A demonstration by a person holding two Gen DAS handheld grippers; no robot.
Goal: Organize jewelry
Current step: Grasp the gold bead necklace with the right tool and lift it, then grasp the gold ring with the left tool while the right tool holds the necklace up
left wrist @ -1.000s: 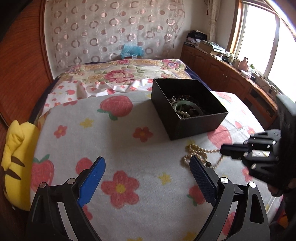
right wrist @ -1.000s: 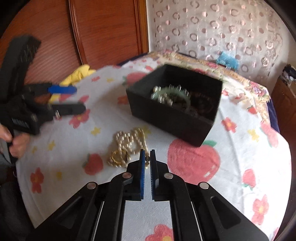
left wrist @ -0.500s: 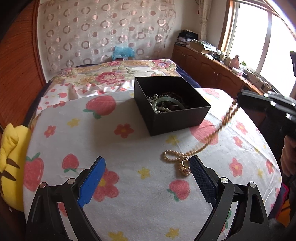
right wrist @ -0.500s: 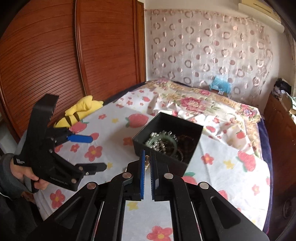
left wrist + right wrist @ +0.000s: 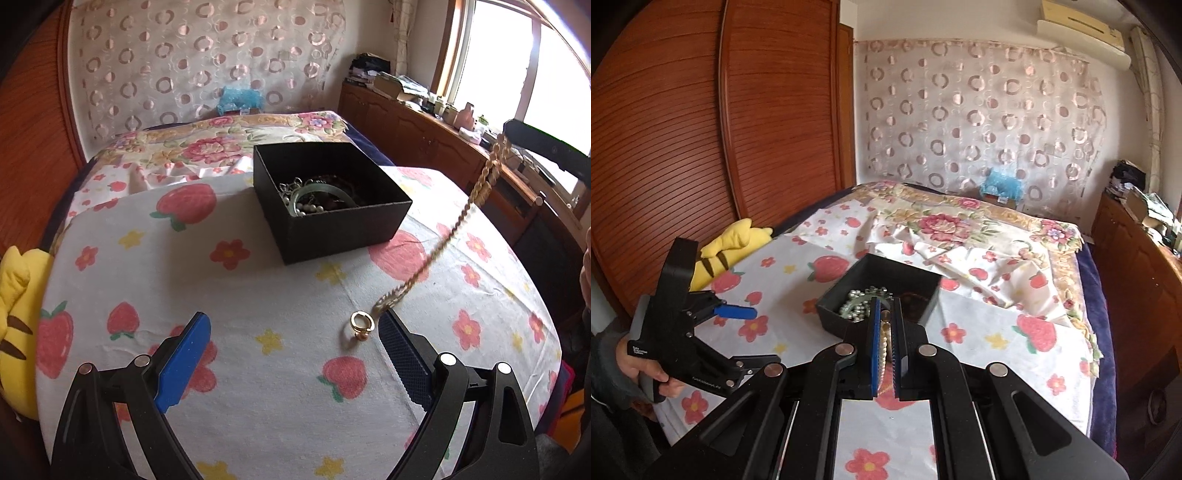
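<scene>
A gold bead necklace (image 5: 458,225) hangs taut from my right gripper (image 5: 504,138), which is shut on its upper end; its beads (image 5: 884,339) show between the jaws in the right wrist view. Its lower end with a gold ring clasp (image 5: 361,325) is just above or touching the cloth near my left gripper's right finger. My left gripper (image 5: 291,354) is open and empty, low over the cloth. An open black box (image 5: 332,218) holding a green bangle and bead strands sits behind; it also shows in the right wrist view (image 5: 831,314). My right gripper (image 5: 885,306) is above the box's near side.
The bed is covered with a white cloth (image 5: 184,295) with strawberry and flower prints. A yellow plush toy (image 5: 14,295) lies at the left edge. A wooden cabinet (image 5: 424,129) with clutter runs along the right wall under a window. A wooden wardrobe (image 5: 701,129) stands at the left.
My right gripper has risen with the necklace, pulling it from a heap on the cloth into a hanging strand. The left gripper has stayed open and drawn back a little.
</scene>
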